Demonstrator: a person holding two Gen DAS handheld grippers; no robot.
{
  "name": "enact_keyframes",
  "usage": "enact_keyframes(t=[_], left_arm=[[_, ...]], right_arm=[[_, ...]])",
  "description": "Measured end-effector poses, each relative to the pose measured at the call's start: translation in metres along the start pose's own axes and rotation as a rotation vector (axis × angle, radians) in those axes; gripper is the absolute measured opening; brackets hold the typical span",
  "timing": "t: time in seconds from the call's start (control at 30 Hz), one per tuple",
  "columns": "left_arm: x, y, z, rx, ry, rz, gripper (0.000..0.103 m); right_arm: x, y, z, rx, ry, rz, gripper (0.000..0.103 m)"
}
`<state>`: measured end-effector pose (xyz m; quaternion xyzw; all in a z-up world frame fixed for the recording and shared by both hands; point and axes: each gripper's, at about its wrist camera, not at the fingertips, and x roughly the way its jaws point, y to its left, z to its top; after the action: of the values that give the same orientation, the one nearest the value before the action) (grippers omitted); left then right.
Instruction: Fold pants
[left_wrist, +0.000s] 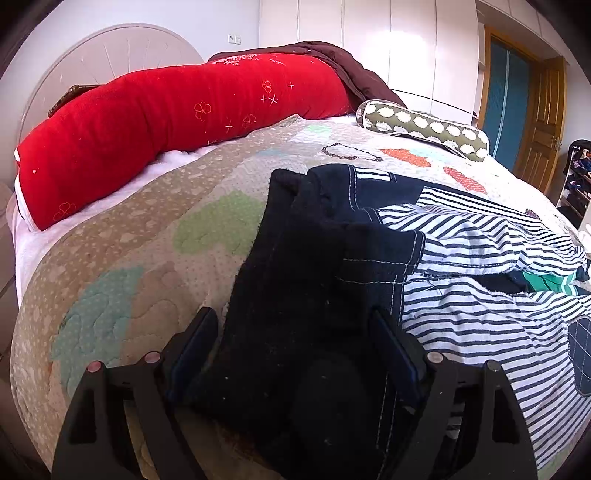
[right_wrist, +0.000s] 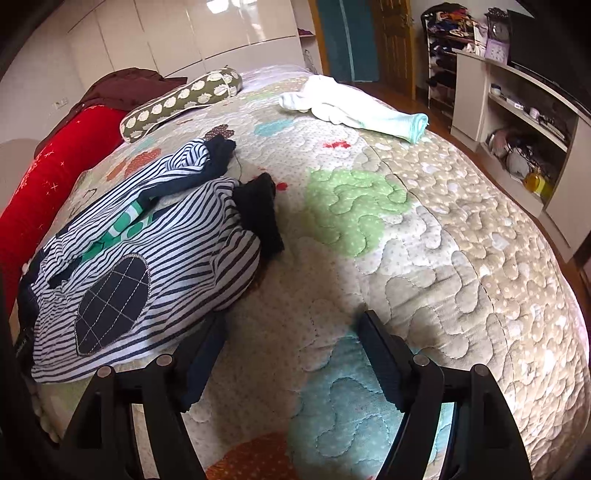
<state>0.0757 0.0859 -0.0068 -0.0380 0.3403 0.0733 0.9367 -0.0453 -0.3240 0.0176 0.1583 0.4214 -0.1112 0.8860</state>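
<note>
- The striped pants (right_wrist: 140, 258) lie bunched on the quilt (right_wrist: 424, 229).
- Left gripper (left_wrist: 295, 354): jaws spread, dark waistband (left_wrist: 295, 258) between, not visibly pinched.
- Right gripper (right_wrist: 291, 354): spread, empty, beside the pants.
- Open shelf unit (right_wrist: 509, 122) holds small clutter.

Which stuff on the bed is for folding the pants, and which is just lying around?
For the job:
- striped navy-and-white pants with dark oval patch
- left claw
- right claw

Just lying about:
- long red pillow
- green spotted bolster
- white towel
</note>
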Motion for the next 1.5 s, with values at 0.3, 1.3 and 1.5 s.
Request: enact_keyframes(t=[0.3,1.3,1.5], left_arm=[[0.001,-0.003,0.003,0.014,0.015,0.020,0.084],[0.131,-0.091,0.151,0.262,0.437,-0.373,0.071],[0.158,-0.116,0.145,0.358,0.480,-0.402,0.086]], right_arm=[[-0.003,0.002,-0.007,-0.062,-0.030,0.017,0.083],[0.115,0.146,0.192,-0.597,0.096,0.160,0.080],[0.170,0.165,0.191,-0.695,0.212,0.178,0.080]])
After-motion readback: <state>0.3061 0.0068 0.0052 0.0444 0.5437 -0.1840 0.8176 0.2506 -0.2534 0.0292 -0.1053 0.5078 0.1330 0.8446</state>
